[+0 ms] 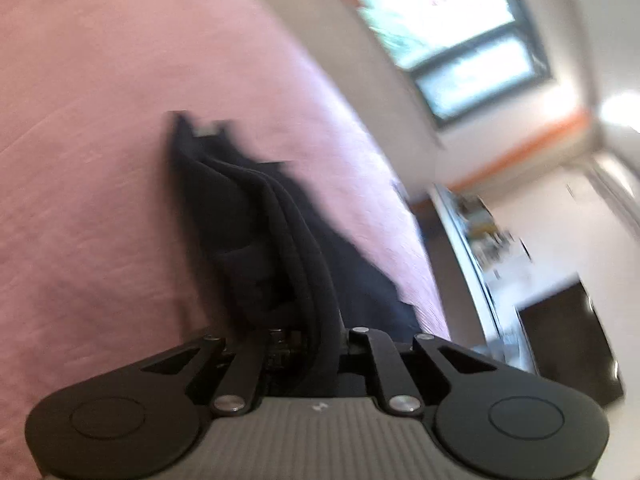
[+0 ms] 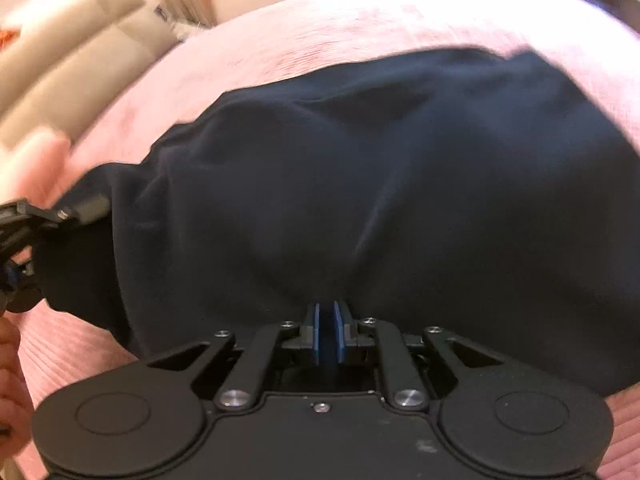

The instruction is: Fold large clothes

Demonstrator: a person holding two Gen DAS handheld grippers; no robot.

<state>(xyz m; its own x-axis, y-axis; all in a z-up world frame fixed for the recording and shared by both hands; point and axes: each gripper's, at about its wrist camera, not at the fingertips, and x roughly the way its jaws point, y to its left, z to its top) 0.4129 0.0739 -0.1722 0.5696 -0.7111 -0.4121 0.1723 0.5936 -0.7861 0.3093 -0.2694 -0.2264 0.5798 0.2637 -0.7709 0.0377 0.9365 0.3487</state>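
A dark garment (image 2: 380, 184), spread on the pink bedcover (image 2: 320, 12), is clamped by both closed grippers: right gripper (image 2: 328, 320) near, left gripper (image 2: 80, 210) at left.

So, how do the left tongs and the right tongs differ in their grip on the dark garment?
The left tongs pinch the dark garment at its side corner; the right tongs pinch its near edge. Fabric hides the left pads, while the right blue pads show. Both are shut on cloth over the pink bedspread.

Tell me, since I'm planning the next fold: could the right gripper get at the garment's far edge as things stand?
Probably not freely. The right gripper has its jaws shut on the near edge of the dark garment, so it would have to let go first. Nothing lies on the pink bedspread beyond.
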